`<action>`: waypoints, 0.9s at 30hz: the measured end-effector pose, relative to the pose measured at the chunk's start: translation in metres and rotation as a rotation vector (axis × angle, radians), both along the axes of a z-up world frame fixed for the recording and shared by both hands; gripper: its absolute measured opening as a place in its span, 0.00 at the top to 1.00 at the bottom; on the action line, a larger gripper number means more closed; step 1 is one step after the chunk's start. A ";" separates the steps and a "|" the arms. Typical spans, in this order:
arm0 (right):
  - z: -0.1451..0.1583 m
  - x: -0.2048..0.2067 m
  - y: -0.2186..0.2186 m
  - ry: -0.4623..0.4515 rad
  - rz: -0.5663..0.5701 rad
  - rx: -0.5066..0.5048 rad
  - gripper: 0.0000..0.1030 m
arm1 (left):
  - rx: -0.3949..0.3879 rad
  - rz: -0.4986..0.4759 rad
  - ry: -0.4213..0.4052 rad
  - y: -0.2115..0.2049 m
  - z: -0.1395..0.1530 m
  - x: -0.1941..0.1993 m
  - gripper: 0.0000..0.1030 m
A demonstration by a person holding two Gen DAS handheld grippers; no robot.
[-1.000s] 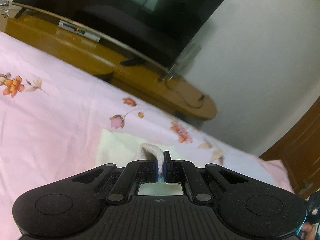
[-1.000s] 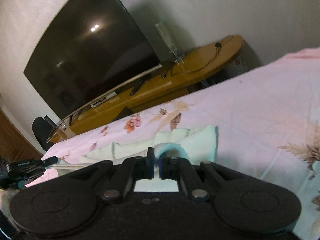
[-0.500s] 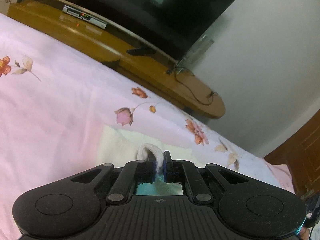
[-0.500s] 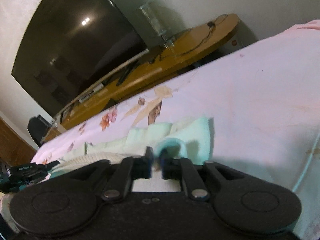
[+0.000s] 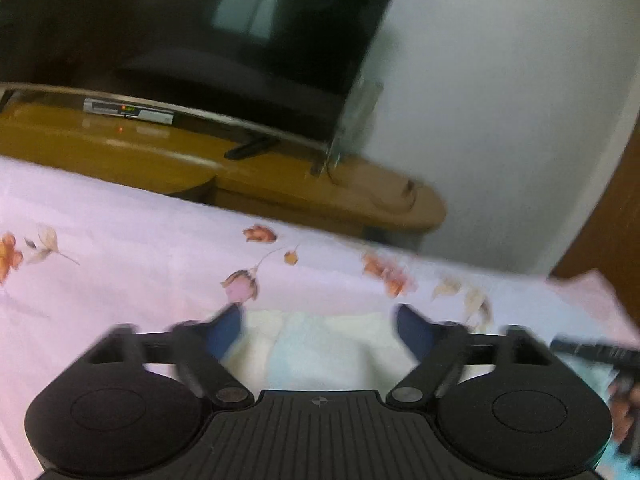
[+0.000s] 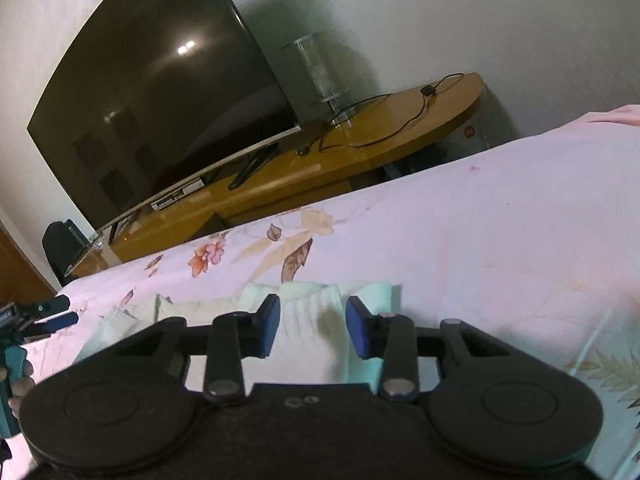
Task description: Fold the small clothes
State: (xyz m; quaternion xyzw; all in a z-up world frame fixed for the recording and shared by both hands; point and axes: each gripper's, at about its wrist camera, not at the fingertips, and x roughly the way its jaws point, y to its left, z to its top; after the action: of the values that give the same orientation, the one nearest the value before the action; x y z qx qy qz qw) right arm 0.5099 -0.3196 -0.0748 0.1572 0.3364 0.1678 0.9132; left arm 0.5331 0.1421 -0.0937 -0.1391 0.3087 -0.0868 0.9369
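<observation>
The bed sheet is pale pink, printed with orange and pink flowers and tan leaves. On it the small garment is cream and pale mint. Each black hand-held gripper has blue pads.

1. Left wrist view: motion blur smears the whole frame; the left gripper fingertips have soft outlines.
2. The gripper bodies cover the near part of the pale garment in both views.
3. The television is cut by the top edge in the left view.
4. The box beneath the screen carries markings too small to read.
5. The bed sheet runs off the right edge.
</observation>
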 end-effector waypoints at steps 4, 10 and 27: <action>-0.006 0.003 0.003 0.011 0.002 -0.024 0.65 | 0.105 -0.036 0.078 -0.004 -0.007 0.013 0.40; -0.013 0.008 0.008 0.027 0.033 -0.050 0.72 | 0.169 -0.058 0.129 -0.009 -0.015 0.021 0.40; -0.016 0.012 0.020 0.018 0.097 -0.131 0.84 | 0.240 -0.098 0.112 -0.019 -0.017 0.024 0.57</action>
State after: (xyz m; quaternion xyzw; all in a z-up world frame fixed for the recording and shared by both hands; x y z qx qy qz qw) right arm 0.5218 -0.2994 -0.0912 0.0822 0.3621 0.1879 0.9093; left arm 0.5575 0.1230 -0.1106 -0.0153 0.3751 -0.0867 0.9228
